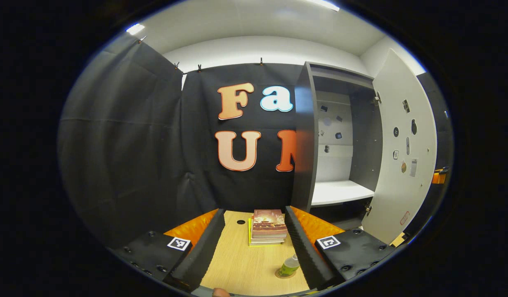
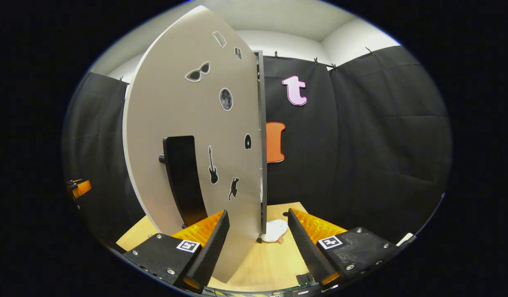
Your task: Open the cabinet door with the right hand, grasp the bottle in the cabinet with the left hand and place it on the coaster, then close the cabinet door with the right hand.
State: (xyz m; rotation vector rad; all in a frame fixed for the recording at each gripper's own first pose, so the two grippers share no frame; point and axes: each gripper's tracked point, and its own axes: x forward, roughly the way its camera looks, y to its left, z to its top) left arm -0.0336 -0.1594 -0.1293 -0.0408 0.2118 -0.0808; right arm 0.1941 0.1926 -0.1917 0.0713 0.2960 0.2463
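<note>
1. My left hand-held gripper (image 1: 254, 243) hangs over the wooden counter (image 1: 237, 264) with its fingers spread wide and nothing between them.
2. Just inside its right finger stands the bottle (image 1: 288, 266) — clear with a green label, upright on the round coaster (image 1: 282, 275).
3. Beyond that, a small stack of books (image 1: 268, 227) lies on the counter between the fingertips.
4. Farther back and to the right is the grey cabinet (image 1: 304, 140), its white shelf (image 1: 338, 192) bare and its cabinet door (image 1: 402, 152) swung wide, stickers on the inner face.
5. My right hand-held gripper (image 2: 257, 225) is also spread open, gripping nothing — the door's free edge (image 2: 262, 165) stands between the fingers, not touched by either that I can tell.
6. The door's black handle (image 2: 183, 177) is on the outer face, above my left finger, among more stickers.
7. Past the edge, a small white object (image 2: 274, 231) lies on the counter; I cannot tell what it is.
</note>
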